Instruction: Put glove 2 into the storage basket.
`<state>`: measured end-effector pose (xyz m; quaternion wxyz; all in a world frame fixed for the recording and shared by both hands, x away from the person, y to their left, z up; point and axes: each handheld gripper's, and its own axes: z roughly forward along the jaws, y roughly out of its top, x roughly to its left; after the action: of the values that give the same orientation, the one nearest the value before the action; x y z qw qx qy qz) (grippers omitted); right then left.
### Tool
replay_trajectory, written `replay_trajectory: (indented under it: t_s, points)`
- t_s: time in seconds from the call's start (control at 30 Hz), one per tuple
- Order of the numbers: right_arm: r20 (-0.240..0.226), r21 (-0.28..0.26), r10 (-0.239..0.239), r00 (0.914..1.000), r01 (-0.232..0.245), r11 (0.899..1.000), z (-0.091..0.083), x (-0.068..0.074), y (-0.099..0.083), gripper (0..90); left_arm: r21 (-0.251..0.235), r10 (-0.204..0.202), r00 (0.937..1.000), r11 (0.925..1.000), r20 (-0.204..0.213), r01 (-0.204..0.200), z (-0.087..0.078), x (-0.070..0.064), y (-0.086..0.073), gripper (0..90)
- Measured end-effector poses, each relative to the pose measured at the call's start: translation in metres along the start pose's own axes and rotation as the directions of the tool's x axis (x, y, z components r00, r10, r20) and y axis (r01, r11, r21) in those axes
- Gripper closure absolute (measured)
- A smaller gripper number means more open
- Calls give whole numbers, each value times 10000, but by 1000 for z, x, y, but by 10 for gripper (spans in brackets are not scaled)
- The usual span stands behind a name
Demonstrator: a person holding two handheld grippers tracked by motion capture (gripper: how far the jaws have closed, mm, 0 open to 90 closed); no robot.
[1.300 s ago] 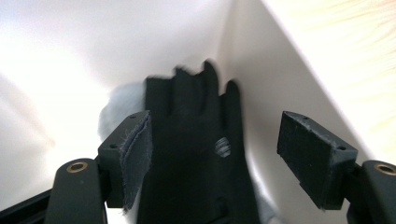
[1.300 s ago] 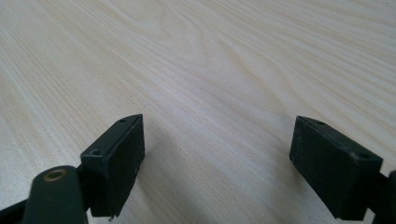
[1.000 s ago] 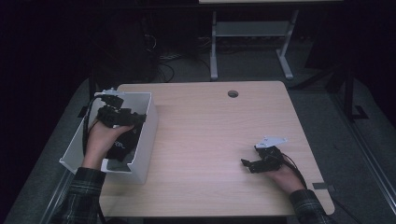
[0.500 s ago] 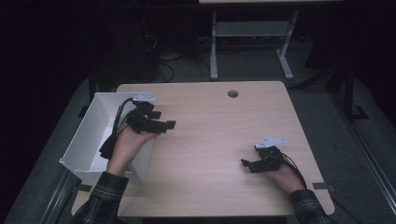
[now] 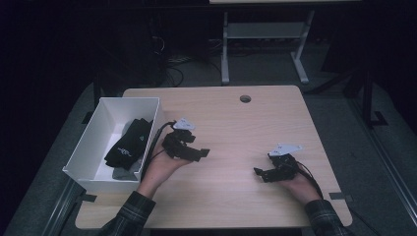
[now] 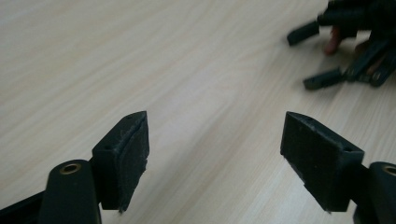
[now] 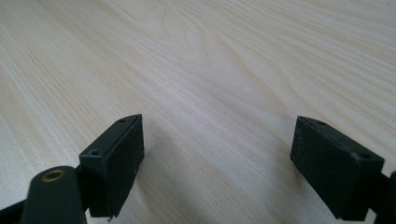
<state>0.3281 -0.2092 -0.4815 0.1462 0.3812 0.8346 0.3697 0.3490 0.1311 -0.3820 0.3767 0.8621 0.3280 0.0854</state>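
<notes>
Both wide open, left tongs (image 5: 196,150) & right tongs (image 5: 260,173) empty, over bare table (image 5: 236,128)

Black grippers (image 5: 204,153) (plaid sleeves (image 5: 125,216))

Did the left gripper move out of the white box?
Yes. The left gripper was down inside the box a second ago; now it is over the bare table, to the right of the box's wall, jaws open and empty.
</notes>
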Motion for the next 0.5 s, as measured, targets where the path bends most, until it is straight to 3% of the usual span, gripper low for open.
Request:
replay_trajectory:
  t_s: [0.17,0.3,0.5]
  points:
    - [0,4,1,10000,-1,10000,0,0,0,172,512,501,9987,9974,-5,-500,23,-8,-16,187]
    - [-1,5,-7,10000,7,10000,0,0,0,172,637,849,9964,9944,-49,-844,36,-9,-30,176]
    - [0,3,-2,10000,2,10000,0,0,0,172,835,1009,9949,9914,75,-1012,51,-11,-46,167]
